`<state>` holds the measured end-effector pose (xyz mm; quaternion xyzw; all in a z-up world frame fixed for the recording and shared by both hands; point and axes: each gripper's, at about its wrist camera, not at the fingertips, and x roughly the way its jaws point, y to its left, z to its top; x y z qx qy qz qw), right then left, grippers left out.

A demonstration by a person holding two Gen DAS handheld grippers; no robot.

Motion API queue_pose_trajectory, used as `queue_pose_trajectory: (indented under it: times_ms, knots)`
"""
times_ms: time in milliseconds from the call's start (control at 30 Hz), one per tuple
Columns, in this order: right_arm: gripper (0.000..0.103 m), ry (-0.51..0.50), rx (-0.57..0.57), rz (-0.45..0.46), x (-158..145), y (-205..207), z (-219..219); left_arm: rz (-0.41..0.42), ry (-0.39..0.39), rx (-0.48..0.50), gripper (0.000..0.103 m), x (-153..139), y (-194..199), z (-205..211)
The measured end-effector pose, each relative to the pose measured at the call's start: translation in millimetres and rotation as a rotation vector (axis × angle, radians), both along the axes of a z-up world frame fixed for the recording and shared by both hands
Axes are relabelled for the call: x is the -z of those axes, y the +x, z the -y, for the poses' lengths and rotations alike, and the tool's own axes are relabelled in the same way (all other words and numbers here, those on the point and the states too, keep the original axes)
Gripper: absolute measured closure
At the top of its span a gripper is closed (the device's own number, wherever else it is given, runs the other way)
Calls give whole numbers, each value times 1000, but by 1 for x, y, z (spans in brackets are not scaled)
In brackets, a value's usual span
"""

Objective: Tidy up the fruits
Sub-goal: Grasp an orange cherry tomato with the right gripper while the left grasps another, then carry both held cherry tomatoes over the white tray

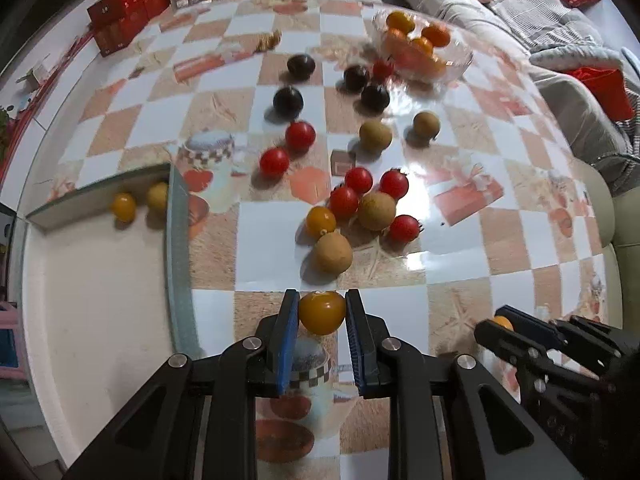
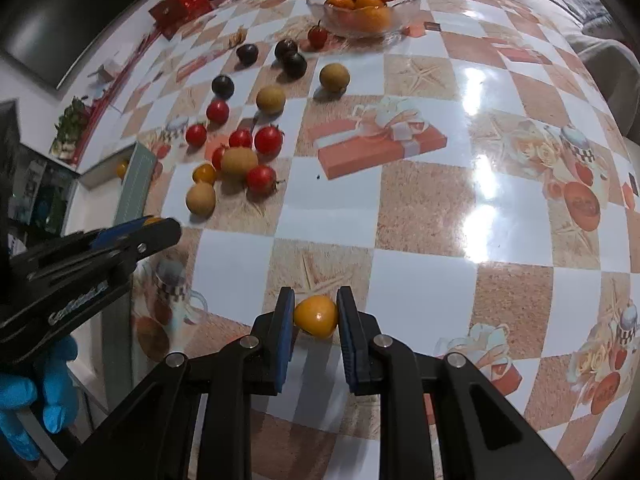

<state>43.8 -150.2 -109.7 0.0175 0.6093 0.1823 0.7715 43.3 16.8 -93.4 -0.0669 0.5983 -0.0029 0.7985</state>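
1. Left gripper point(image 1: 322, 312) is clamped on a yellow tomato point(image 1: 322, 313), pads touching both sides. Fruit is off the table.
2. Right gripper point(image 2: 316, 316) is likewise clamped on a second yellow tomato point(image 2: 316, 316), just above or on the table; can't tell which.
3. Key relation: the tray point(image 1: 176, 240) lies to the left of both grippers. In the left view its grey rim runs just left of the left gripper, so the left arm is clearly nearer; the right arm must cross behind or around the left one to reach it.
4. Tray already holds one yellow fruit point(image 1: 123, 207) and one tan fruit point(image 1: 158, 196) at its far corner. Near part is bare white.
5. My read: next move is a leftward carry and drop into the tray, left arm first.
6. Remaining pile point(image 1: 360, 208) sits ahead, mid-table: red, yellow, tan fruit bunched and touching; dark ones further back.
7. Glass bowl point(image 2: 400, 4) of oranges at the far edge.
8. Surface: glossy checked tablecloth point(image 2: 440, 220), strong glare, likely slick, so round fruit may roll.
9. Room: sofa point(image 1: 520, 20) beyond the table, red boxes point(image 1: 128, 16) far left.
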Motion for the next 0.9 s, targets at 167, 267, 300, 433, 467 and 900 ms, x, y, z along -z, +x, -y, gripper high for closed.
queue_pose_trajectory:
  times_ms: [167, 267, 300, 433, 467, 900]
  knots:
    - [80, 23, -2, 16, -13, 2, -8, 34, 0, -16, 78, -21, -9, -13]
    - [80, 34, -21, 27, -21, 1, -18, 47, 5, -38, 78, -29, -13, -26]
    - [80, 39, -31, 32, -24, 2, -23, 51, 8, -44, 78, -31, -15, -29]
    - [80, 55, -64, 41, -32, 3, -42, 63, 21, -88, 78, -38, -24, -55]
    - [80, 58, -73, 43, -34, 3, -48, 65, 24, -96, 78, -39, -25, -60]
    - [80, 106, -213, 41, -42, -4, -143, 42, 83, -229, 78, -27, -59, -133]
